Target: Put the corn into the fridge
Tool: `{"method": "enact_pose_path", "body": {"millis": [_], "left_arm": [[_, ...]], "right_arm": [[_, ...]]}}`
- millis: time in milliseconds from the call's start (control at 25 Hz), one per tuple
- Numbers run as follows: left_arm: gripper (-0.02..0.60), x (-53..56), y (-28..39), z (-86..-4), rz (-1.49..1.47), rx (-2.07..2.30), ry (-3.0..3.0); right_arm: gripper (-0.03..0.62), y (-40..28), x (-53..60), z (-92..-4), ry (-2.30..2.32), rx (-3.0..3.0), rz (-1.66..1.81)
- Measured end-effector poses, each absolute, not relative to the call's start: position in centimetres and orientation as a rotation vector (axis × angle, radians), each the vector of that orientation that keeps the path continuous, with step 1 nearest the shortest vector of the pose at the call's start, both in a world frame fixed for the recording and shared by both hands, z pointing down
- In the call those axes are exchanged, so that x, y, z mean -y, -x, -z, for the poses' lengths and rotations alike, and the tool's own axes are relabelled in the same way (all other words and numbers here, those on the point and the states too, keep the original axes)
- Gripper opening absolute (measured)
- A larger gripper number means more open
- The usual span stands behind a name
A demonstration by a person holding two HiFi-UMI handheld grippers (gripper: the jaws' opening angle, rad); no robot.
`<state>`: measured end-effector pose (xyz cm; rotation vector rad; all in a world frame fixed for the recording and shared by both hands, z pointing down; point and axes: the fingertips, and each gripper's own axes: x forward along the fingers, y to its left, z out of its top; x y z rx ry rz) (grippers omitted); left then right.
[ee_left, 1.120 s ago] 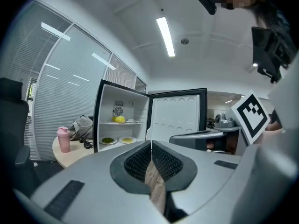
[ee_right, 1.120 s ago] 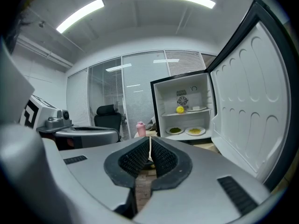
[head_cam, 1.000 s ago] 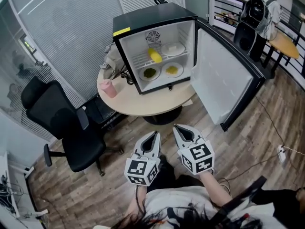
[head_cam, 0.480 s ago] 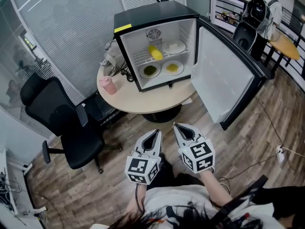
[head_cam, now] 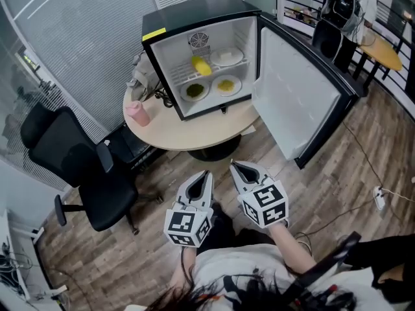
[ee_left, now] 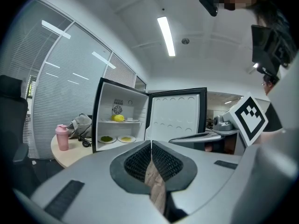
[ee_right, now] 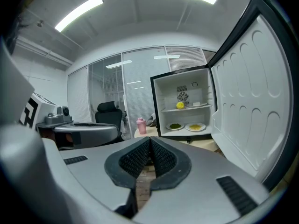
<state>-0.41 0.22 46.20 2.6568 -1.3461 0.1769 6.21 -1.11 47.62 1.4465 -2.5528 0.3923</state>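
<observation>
In fridge (head_cam: 194, 15), corn (head_cam: 201, 65) lies far from fingers (head_cam: 198, 186).

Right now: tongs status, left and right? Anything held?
Left tongs: closed, nothing between them.
Right tongs: closed, nothing between them.

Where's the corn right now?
In the head view, the corn lies on the upper shelf inside the open fridge, left of a white plate and above a plate of green food.
</observation>
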Motion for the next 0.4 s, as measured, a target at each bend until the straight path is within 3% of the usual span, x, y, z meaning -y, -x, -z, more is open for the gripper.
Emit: {"method": "enact_pose_path", "body": {"millis": [400], "left_arm": [[0.014,0.9,-0.5,-46.2,-0.174,1.333,-2.659]], "right_arm": [[0.017,-7.4,2.0,-48.2,-1.456,2.530,-0.404]]}}
